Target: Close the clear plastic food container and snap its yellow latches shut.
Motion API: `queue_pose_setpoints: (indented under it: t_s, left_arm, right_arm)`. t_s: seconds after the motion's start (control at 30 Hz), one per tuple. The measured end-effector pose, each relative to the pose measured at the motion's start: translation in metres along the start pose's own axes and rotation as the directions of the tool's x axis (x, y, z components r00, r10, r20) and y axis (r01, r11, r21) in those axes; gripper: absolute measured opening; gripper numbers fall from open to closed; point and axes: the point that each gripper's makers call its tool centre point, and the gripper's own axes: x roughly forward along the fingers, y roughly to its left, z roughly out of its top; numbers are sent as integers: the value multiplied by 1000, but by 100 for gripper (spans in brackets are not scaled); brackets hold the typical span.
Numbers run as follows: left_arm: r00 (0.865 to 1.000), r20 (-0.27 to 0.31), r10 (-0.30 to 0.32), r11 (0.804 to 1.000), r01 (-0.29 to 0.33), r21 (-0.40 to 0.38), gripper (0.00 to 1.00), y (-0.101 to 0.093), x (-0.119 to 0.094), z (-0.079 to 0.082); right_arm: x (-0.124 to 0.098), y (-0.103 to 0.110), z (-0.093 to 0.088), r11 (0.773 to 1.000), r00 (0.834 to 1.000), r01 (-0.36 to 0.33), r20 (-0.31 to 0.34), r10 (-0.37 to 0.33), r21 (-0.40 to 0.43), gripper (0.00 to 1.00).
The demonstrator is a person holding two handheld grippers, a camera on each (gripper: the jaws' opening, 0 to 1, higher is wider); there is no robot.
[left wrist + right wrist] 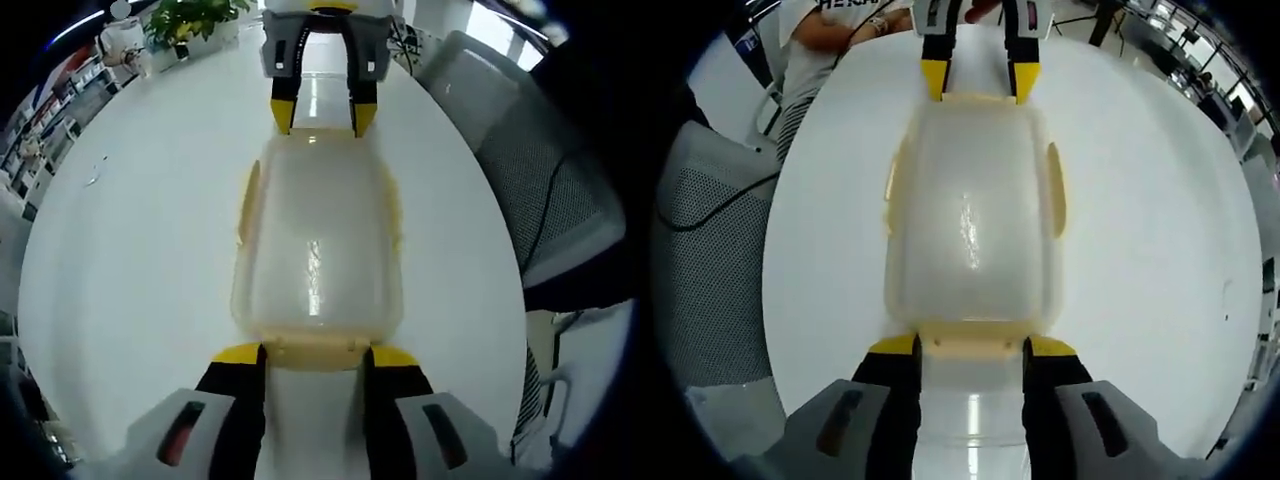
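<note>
Surface: glossy white round table (130,250), office chair (540,190) alongside.
Container: clear plastic food container (318,250) mid-table, lid on.
Left gripper (315,360): spread around near end latch (315,352).
Right gripper (972,352): same, opposite end.
Handling: probably light, slick, flexy; press yellow latches, not walls.

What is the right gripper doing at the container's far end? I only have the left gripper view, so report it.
Observer: The right gripper is open. Its yellow tips flank the yellow end latch of the container.
Operator: Now tell me what's behind my left gripper.
Observer: Beyond the left gripper, a person in a white shirt sits at the edge of the white table.
</note>
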Motion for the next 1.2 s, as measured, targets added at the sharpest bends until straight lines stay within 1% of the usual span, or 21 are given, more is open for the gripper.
queue_pose_setpoints:
  t_s: [0.03,0.13,0.2,0.27,0.33,0.47,0.6,0.73,0.9,0.97,1.07,1.13,1.2]
  left_arm:
    - [1000,3,1,1000,-1,-4,32,0,0,0]
    - [999,38,7,999,-6,-36,32,-1,-2,-2]
    - [999,33,3,999,-1,-51,32,-6,-3,-2]
    - [1000,29,-4,998,6,-63,32,-12,-3,-1]
    - [1000,18,8,998,-7,-61,32,-16,-5,-1]
    - [1000,22,17,997,-15,-76,32,-20,-9,-1]
    - [999,30,40,996,-38,-75,32,-20,-18,2]
    - [997,55,44,995,-39,-93,32,-18,-27,4]
    - [997,55,48,995,-43,-89,32,-15,-37,7]
    - [997,65,49,994,-42,-100,32,-12,-42,9]
    - [996,69,48,995,-41,-92,32,-12,-47,12]
    - [996,61,60,996,-55,-69,32,-10,-51,14]
    - [996,62,61,996,-57,-66,32,-10,-54,16]
  right_arm:
    - [0,0,0,1000,1000,0,3,0,2,36]
    - [-1,0,0,1000,1000,5,4,-5,-2,35]
    - [-3,0,1,999,1000,19,20,-18,-31,35]
    - [-5,2,1,1000,1000,-1,18,1,-28,35]
    - [-8,2,3,998,1000,11,20,-10,-59,35]
    - [-15,6,5,997,1000,15,17,-14,-72,35]
    - [-23,7,8,997,999,25,28,-23,-75,35]
    - [-30,4,10,997,999,25,39,-22,-75,35]
    - [-38,1,15,997,999,23,50,-20,-75,35]
    - [-42,-1,15,997,999,25,47,-22,-77,35]
    - [-51,-2,16,997,999,22,48,-18,-77,35]
    - [-57,-2,18,996,998,25,57,-21,-80,35]
    - [-62,-4,18,996,998,26,60,-22,-81,35]
